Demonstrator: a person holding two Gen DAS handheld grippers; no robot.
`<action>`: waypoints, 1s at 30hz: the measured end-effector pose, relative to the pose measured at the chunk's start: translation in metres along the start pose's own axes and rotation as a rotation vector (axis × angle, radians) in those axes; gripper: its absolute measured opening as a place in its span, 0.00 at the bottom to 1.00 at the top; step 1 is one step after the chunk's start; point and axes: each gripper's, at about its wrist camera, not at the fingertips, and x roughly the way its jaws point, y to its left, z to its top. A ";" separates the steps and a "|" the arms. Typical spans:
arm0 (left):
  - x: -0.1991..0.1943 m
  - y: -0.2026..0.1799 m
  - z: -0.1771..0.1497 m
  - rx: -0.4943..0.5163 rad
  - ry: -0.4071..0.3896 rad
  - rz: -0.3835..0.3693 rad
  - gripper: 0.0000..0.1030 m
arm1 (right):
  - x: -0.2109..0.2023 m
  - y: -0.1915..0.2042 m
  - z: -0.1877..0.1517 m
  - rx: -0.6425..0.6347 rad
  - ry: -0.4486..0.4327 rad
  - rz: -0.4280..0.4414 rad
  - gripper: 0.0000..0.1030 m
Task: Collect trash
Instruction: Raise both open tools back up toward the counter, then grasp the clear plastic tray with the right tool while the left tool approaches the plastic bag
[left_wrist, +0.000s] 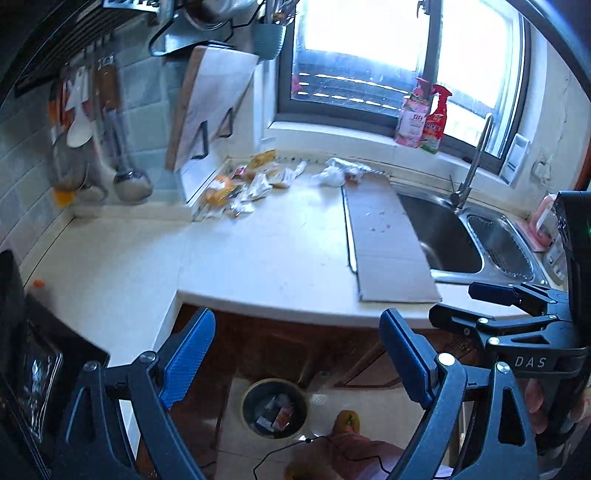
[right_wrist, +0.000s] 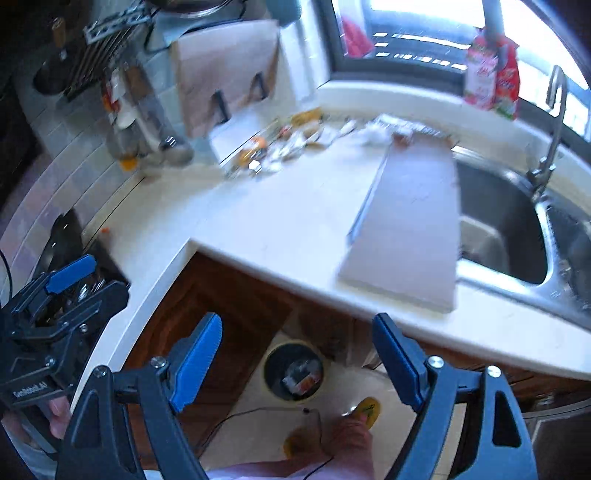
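Left gripper jaws wide apart, nothing between. Right gripper likewise spread, empty. Wrapper trash heaped at back of countertop (near leaning cutting board), well beyond both grippers. Trash bin on floor below, between fingers in view.

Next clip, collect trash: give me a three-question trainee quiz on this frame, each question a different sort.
1. True or false: both the left gripper and the right gripper are open and empty.
2. Where does most of the uncollected wrapper pile lie? A) in the sink B) at the back of the counter, below the cutting board C) on the cardboard sheet
3. Fill in: the round bin on the floor already holds ____.

Key: 1 true; 2 B; 3 some trash.
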 end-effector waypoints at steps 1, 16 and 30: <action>0.002 -0.003 0.008 0.004 -0.003 -0.008 0.87 | -0.001 -0.005 0.007 0.004 -0.010 -0.008 0.81; 0.098 -0.063 0.192 0.041 -0.050 -0.034 0.98 | -0.002 -0.125 0.202 -0.030 -0.117 -0.058 0.79; 0.353 -0.087 0.297 -0.055 0.120 -0.003 0.93 | 0.192 -0.272 0.303 0.469 0.073 0.277 0.75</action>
